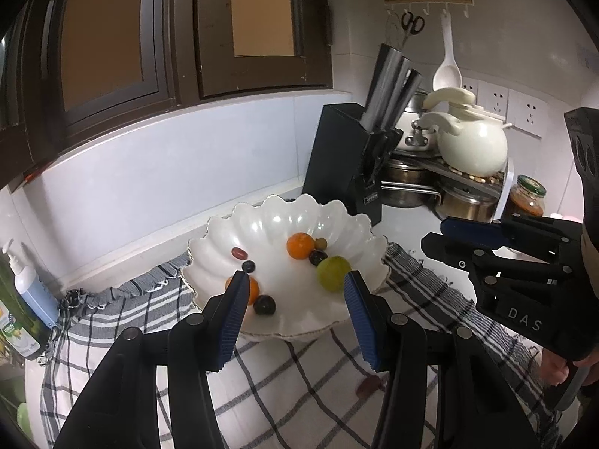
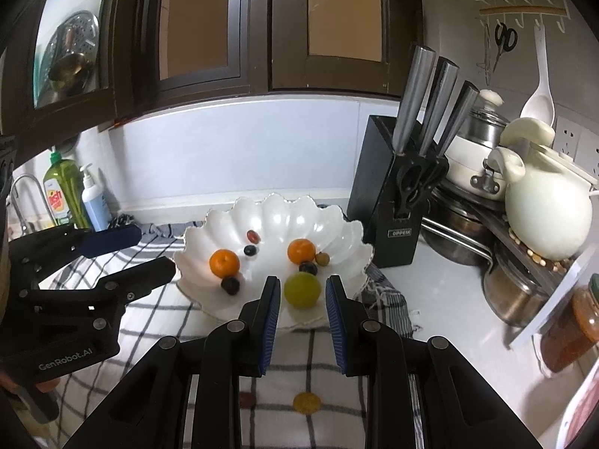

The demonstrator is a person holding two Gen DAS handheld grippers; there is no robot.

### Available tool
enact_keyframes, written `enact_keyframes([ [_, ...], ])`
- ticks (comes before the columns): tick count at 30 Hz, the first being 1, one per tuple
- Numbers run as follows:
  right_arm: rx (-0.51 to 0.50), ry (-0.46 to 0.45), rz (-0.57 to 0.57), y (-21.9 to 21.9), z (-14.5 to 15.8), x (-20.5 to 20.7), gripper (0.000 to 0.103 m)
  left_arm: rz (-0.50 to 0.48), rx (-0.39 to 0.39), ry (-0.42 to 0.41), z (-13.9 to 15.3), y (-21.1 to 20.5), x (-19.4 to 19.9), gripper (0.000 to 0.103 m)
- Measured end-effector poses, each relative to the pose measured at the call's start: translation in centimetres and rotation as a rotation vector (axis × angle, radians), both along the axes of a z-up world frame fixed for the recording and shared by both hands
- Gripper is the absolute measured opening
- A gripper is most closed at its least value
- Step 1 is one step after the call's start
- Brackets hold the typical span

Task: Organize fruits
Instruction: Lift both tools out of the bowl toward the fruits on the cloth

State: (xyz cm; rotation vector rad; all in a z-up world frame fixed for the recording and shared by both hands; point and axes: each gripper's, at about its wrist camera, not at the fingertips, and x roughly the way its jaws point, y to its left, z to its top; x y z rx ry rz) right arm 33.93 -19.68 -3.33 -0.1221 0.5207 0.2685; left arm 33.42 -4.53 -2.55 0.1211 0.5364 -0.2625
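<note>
Looking down both tongs, I count in the scalloped white bowl (image 2: 348, 239) two oranges (image 2: 224, 262), one green fruit (image 2: 301, 289), three dark grapes (image 2: 230, 285), one red grape (image 2: 253, 237). Left tongs (image 1: 296, 278) gape empty; right tongs (image 2: 303, 281) are pinched narrow on nothing.
</note>
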Motion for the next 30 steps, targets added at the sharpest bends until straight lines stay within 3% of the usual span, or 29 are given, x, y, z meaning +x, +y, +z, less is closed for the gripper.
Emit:
enact_keyframes([
  [19, -0.005, 0.076, 0.008, -1.1, -3.3, -2.3, 0.027, -0.068, 0.003, 0.091, -4.5, -1.2, -2.2, 0.052],
  [30, -0.006, 0.155, -0.001, -1.2, -5.9, -2.5, 0.027, -0.112, 0.065, 0.099, -6.6, -2.4, -2.8, 0.051],
])
